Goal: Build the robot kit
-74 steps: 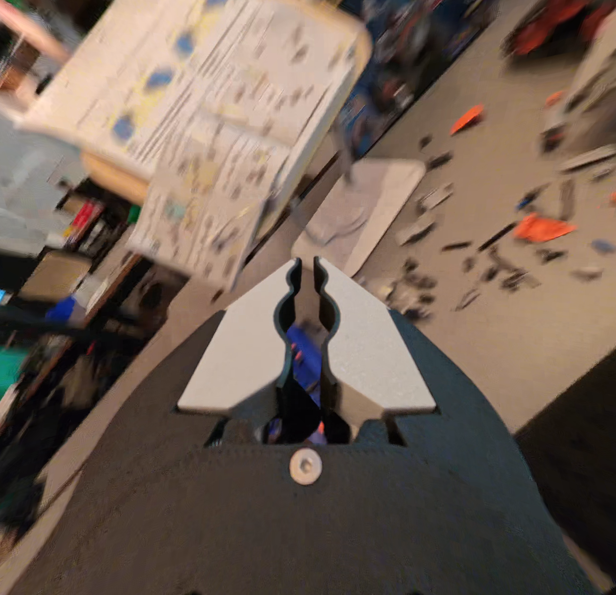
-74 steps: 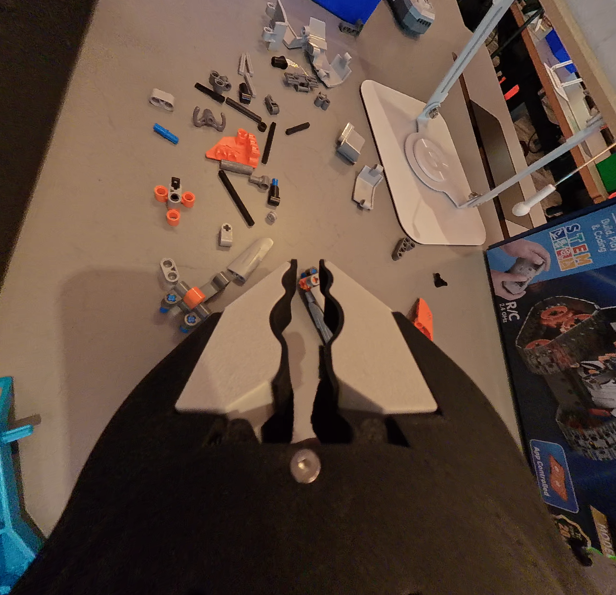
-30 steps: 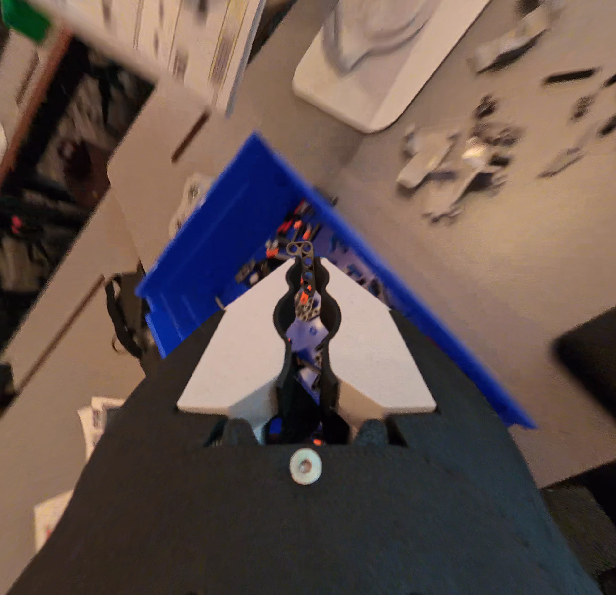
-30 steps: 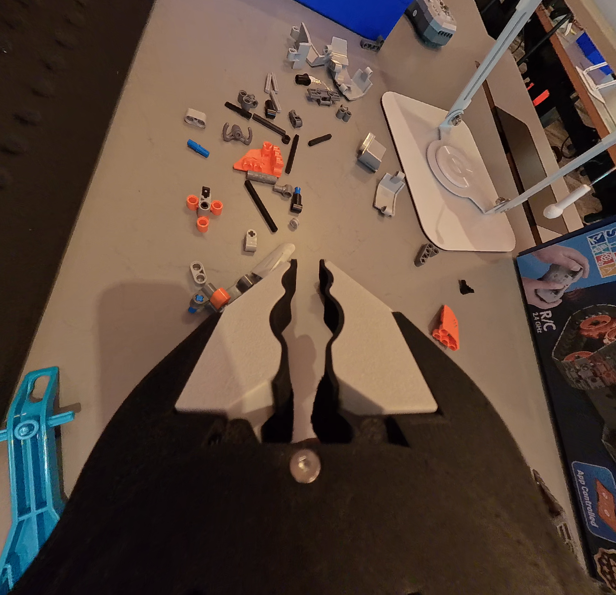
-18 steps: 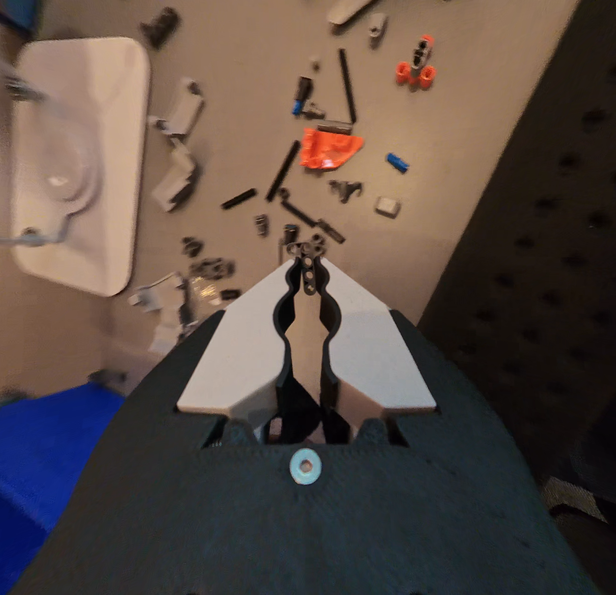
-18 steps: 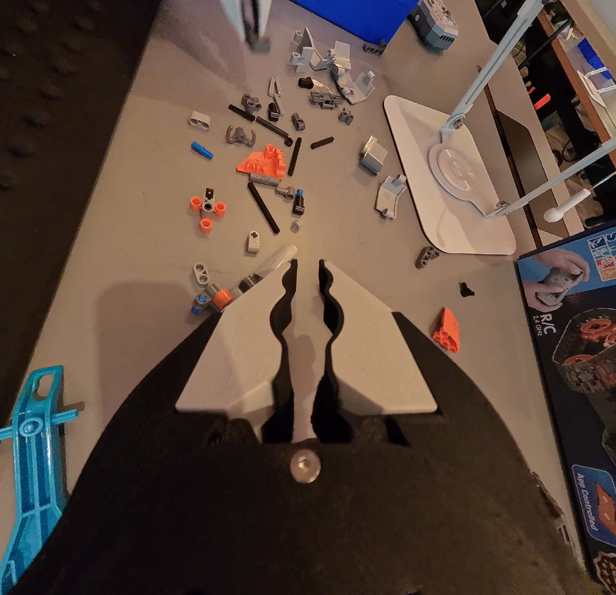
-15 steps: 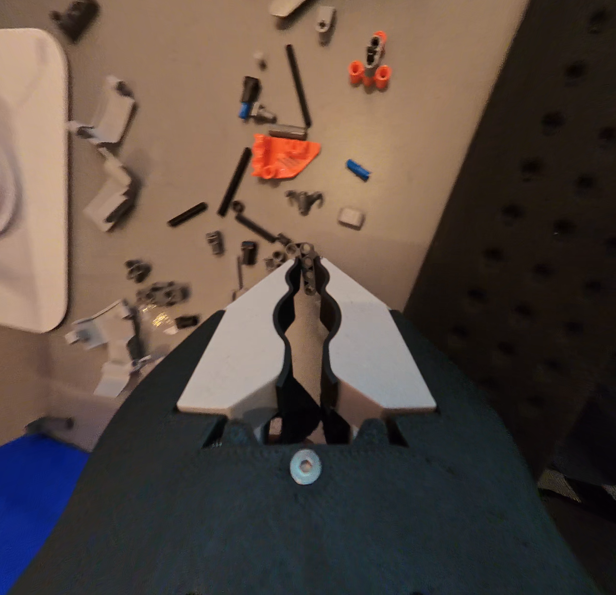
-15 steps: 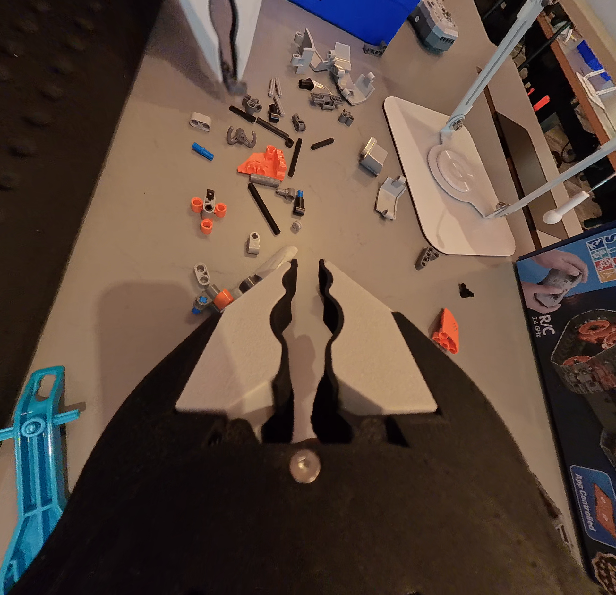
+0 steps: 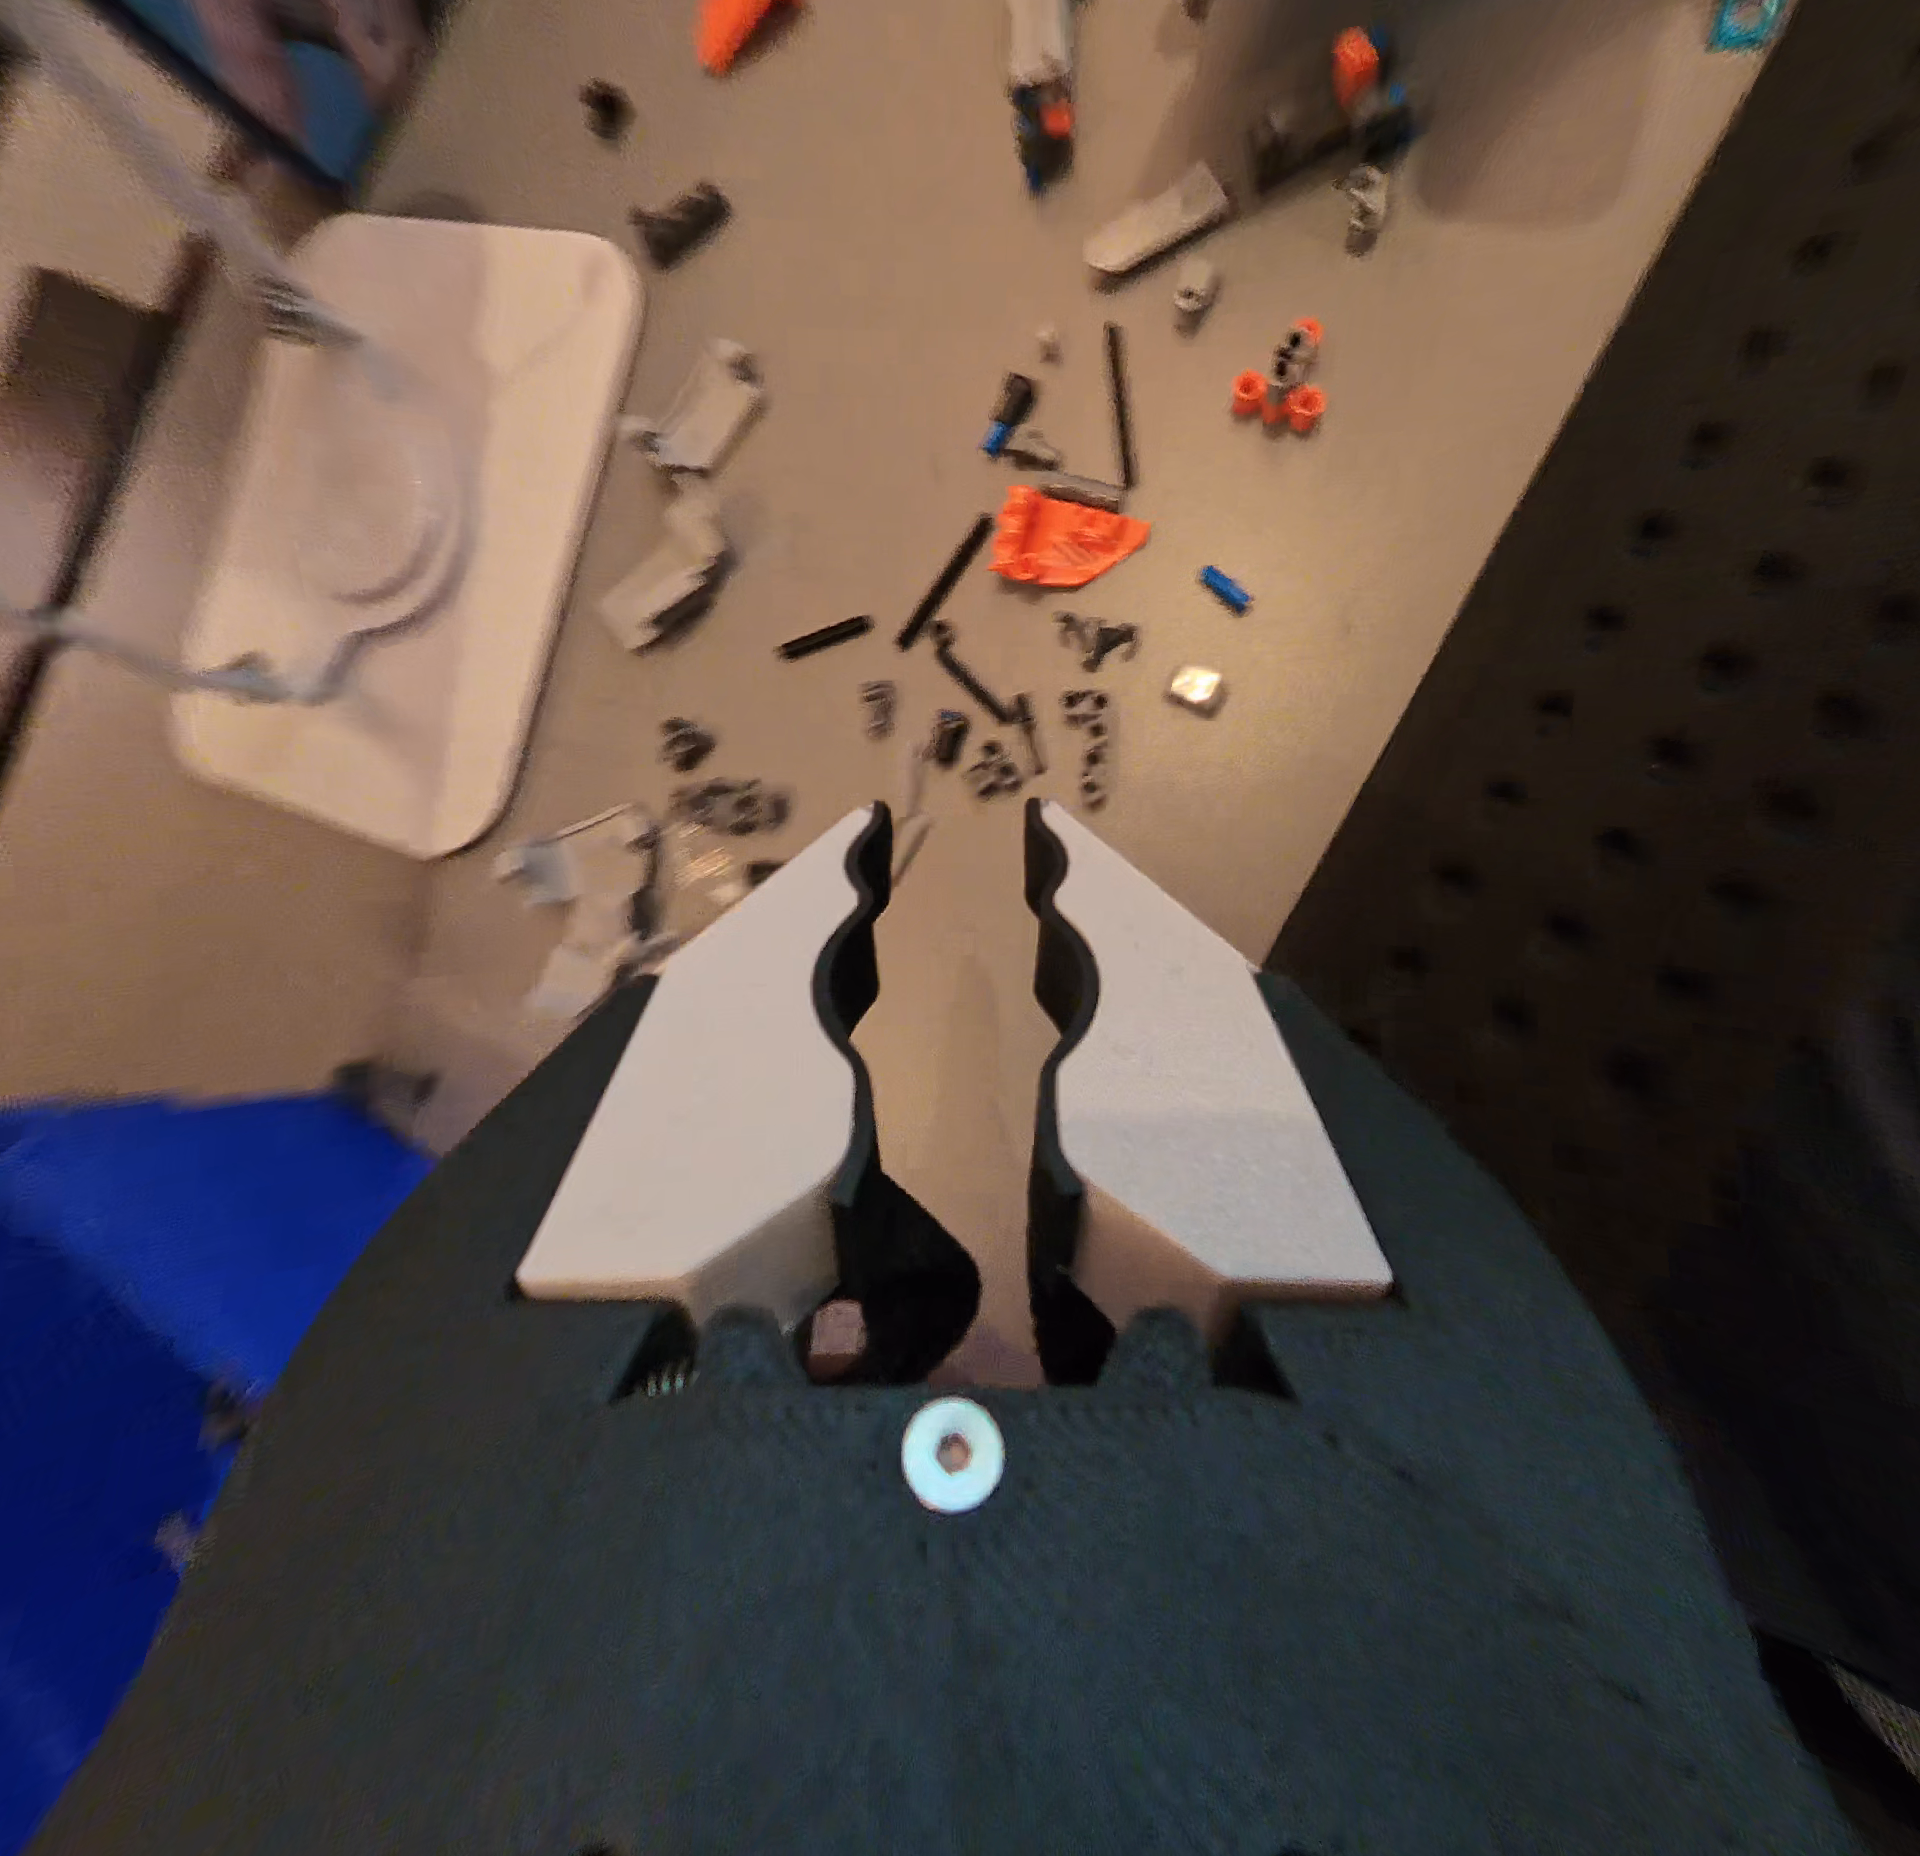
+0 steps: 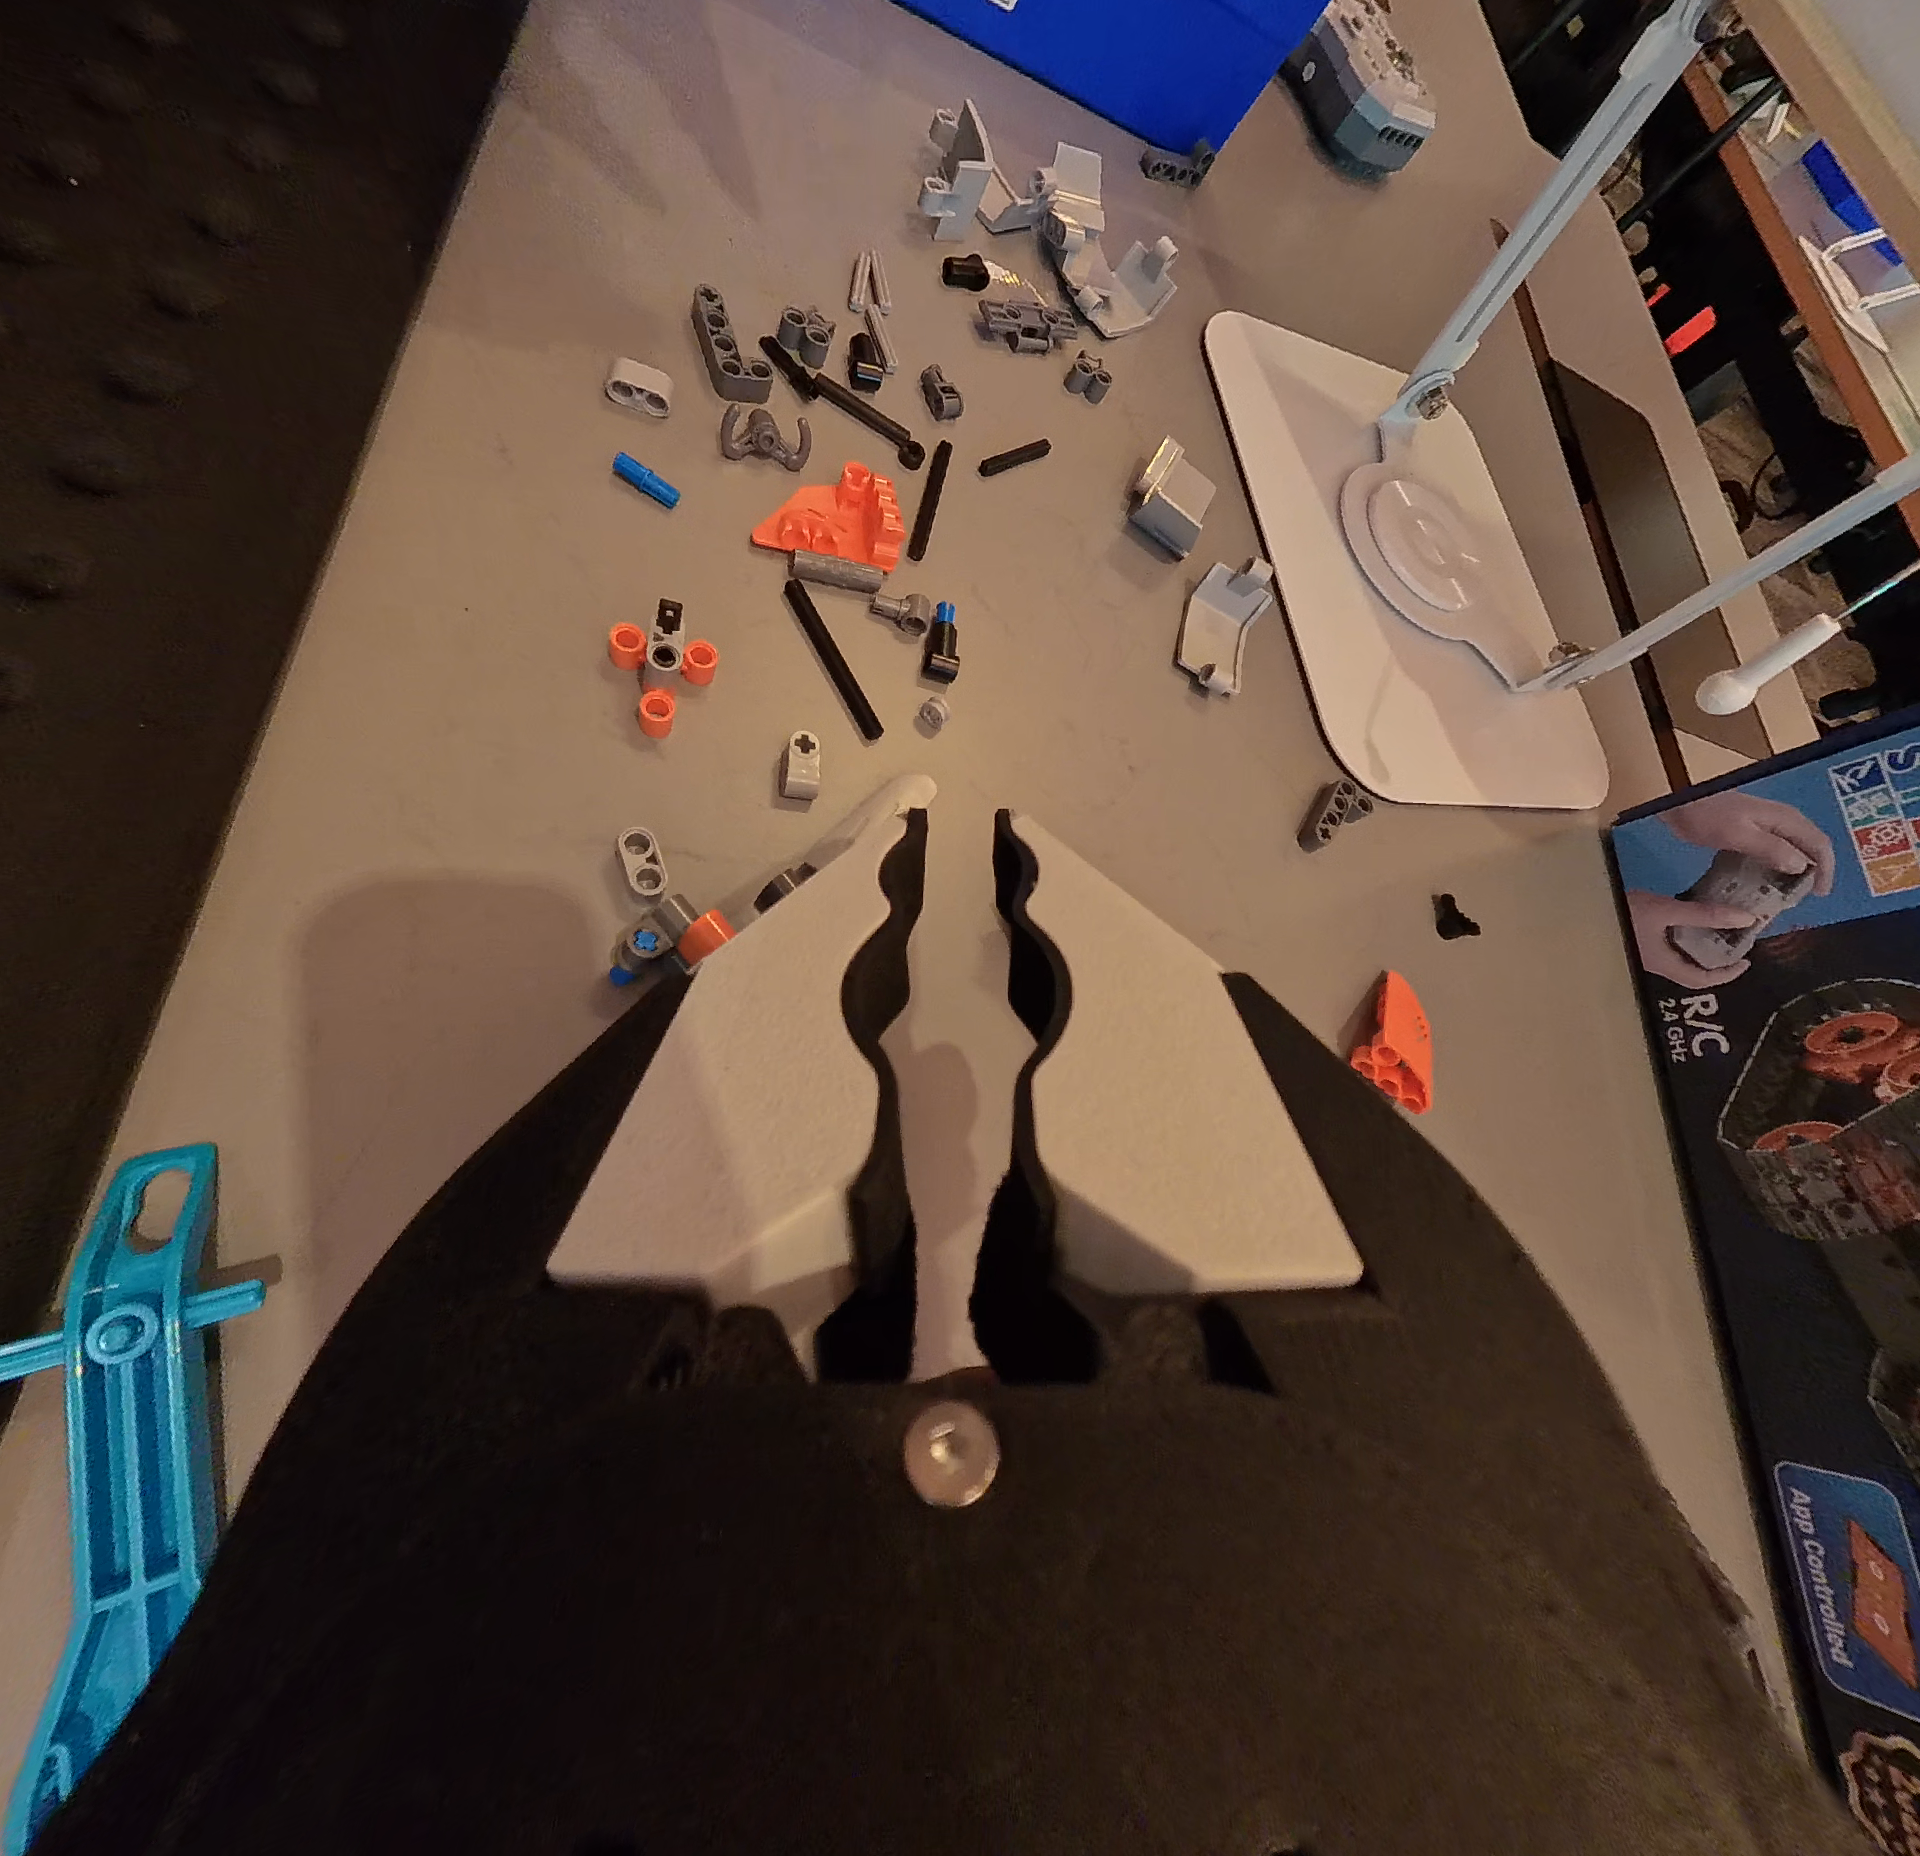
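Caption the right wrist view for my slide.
Open right gripper above scattered building-toy parts on a tan table, blue bin beyond.

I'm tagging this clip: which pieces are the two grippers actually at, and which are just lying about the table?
At the grippers:
- left gripper, jaws open, empty, nearest the dark grey bent beam
- right gripper, jaws open, empty, beside the white-tipped rod assembly

Lying about:
- orange wedge panel
- blue pin
- blue bin
- white stand base
- turquoise plastic piece

dim warm light | left view motion-blurred | right view sharp | edges fisheye-warped
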The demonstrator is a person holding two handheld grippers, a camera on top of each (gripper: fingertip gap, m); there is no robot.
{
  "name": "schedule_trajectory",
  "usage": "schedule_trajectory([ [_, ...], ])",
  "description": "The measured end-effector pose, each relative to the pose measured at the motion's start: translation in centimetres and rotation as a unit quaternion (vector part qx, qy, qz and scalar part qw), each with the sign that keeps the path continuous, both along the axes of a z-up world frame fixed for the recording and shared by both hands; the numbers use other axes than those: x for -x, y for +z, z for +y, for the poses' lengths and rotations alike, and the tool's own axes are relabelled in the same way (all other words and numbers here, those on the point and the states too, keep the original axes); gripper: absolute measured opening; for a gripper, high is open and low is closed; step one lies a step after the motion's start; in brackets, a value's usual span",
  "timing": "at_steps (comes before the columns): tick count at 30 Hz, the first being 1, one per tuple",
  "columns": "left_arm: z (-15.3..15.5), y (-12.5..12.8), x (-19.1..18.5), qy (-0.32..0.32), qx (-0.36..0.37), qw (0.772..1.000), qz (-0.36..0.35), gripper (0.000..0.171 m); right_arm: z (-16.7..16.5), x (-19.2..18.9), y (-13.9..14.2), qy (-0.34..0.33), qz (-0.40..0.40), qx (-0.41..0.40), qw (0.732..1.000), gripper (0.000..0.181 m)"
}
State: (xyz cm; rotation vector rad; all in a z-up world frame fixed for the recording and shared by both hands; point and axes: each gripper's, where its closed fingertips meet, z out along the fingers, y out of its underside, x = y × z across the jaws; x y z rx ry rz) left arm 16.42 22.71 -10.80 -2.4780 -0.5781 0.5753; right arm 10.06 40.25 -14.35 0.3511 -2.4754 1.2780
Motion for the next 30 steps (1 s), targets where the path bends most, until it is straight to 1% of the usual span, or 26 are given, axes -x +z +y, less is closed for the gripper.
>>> schedule_trajectory([
  [2,-3.6,3.5,0.3,0.050,-0.002,0.998,0.044,0.021,0.0,0.0,0.0,0.000,-0.001,0.001,1.000,0.011],
  [4,-8.1,6.3,1.0,0.114,0.004,0.990,0.084,0.018,0.0,0.1,0.0,0.000,-0.002,0.001,1.000,0.011],
  [6,-12.7,7.9,1.7,0.180,0.016,0.977,0.113,0.016,0.1,0.1,0.0,0.000,-0.004,0.000,1.000,0.011],
  [7,-14.9,7.8,1.9,0.204,0.024,0.972,0.111,0.016,0.0,0.1,-0.1,0.000,-0.004,0.000,1.000,0.011],
  [9,-18.7,6.6,2.1,0.250,0.033,0.963,0.092,0.016,0.0,0.0,-0.2,0.000,-0.004,-0.002,1.000,0.011],
  [12,-23.1,3.0,1.9,0.301,0.054,0.951,0.040,0.018,0.0,0.0,-0.3,0.001,-0.003,-0.005,1.000,0.011],
  [14,-25.3,0.5,1.6,0.323,0.083,0.943,0.008,0.019,0.0,0.0,-0.4,0.000,-0.004,-0.006,1.000,0.011],
  [17,-27.4,-2.7,1.6,0.357,0.089,0.929,-0.033,0.019,0.0,0.1,-0.6,-0.001,-0.006,-0.009,1.000,0.011],
  [19,-28.5,-4.1,1.2,0.372,0.097,0.922,-0.054,0.019,0.1,0.1,-0.7,-0.001,-0.006,-0.012,1.000,0.011],
  [22,-29.7,-5.4,0.8,0.390,0.112,0.911,-0.074,0.020,0.1,0.2,-0.6,-0.003,-0.004,-0.010,1.000,0.011],
  [27,-29.2,-6.7,1.0,0.373,0.101,0.918,-0.091,0.020,0.1,0.1,-0.6,0.000,-0.005,-0.011,1.000,0.011],
  [29,-29.5,-7.3,0.9,0.376,0.112,0.915,-0.099,0.020,0.1,0.1,-0.7,0.002,-0.006,-0.012,1.000,0.011],
  [30,-29.7,-7.5,0.9,0.377,0.119,0.913,-0.101,0.017,0.1,0.0,-0.7,0.002,-0.006,-0.012,1.000,0.011],
])
